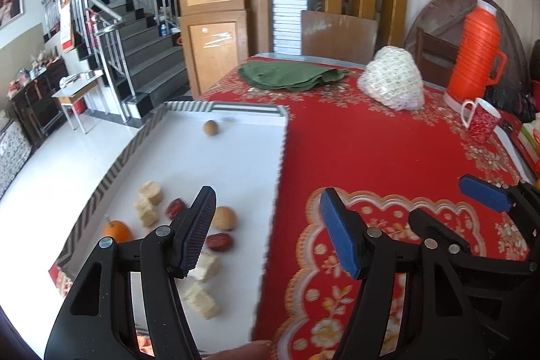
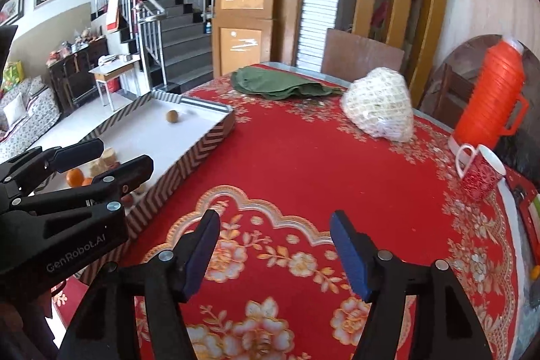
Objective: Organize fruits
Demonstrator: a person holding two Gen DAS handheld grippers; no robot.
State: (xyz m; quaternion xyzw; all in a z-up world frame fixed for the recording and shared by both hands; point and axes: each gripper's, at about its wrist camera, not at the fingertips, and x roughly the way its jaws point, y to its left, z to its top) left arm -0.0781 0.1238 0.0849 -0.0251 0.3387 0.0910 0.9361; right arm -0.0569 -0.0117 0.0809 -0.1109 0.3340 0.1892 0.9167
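Note:
A white tray [image 1: 236,164] with a striped rim sits at the table's left edge. In it lie an orange [image 1: 116,230], two red dates [image 1: 219,242], a tan round fruit [image 1: 225,217], a small brown fruit [image 1: 211,127] at the far end, and several pale puffed-rice blocks [image 1: 150,193]. My left gripper [image 1: 268,231] is open and empty, above the tray's right rim. My right gripper [image 2: 275,253] is open and empty over the red tablecloth [image 2: 303,164]; its blue pad [image 1: 486,193] shows in the left wrist view. The tray [image 2: 202,137], the orange [image 2: 75,176] and the left gripper [image 2: 101,157] show at left in the right wrist view.
A green cloth [image 1: 293,75], a bagged white bundle [image 1: 393,83], an orange thermos [image 1: 477,53] and a red-and-white mug [image 1: 481,120] stand toward the table's far and right side. A staircase and white floor lie beyond the table's left edge.

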